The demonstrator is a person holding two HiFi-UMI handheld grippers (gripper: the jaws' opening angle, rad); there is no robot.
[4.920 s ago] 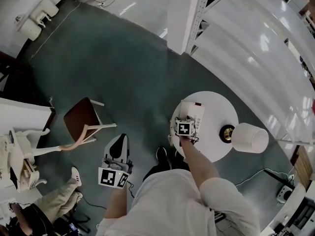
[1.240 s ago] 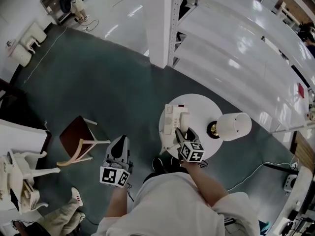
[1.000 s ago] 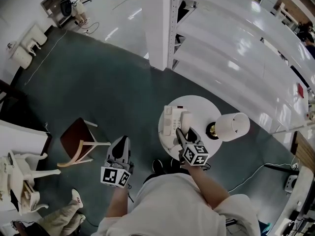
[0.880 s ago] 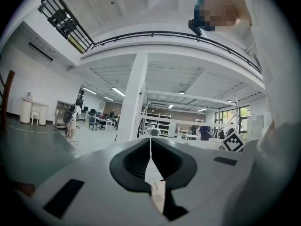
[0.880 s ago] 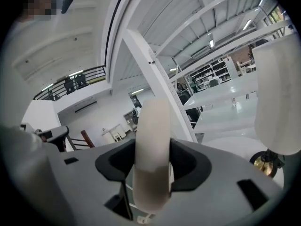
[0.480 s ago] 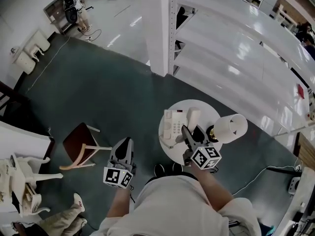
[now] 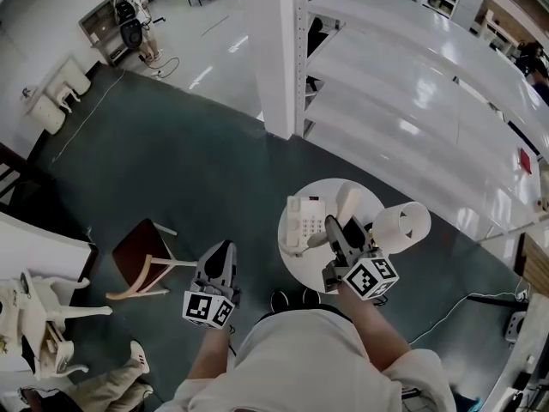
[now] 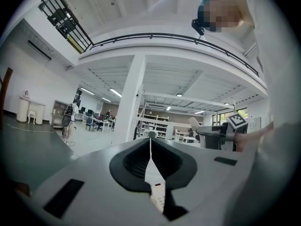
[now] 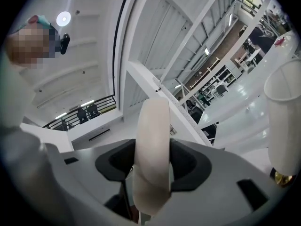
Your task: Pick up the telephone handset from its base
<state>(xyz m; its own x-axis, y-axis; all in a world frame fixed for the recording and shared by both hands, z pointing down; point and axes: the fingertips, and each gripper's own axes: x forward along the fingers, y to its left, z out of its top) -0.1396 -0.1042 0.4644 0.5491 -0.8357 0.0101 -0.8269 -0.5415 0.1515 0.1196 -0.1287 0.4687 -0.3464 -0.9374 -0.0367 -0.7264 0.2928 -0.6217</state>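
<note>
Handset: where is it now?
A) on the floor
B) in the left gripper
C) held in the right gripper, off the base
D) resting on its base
C: the right gripper is clamped on the handset, which sits clear of the base.

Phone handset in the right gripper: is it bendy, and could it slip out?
Probably stiff: the handset stands curved, without sagging, between the jaws of the right gripper. Its smooth, rounded surface might be slippery, so it could twist in the grip. It looks like light plastic.
</note>
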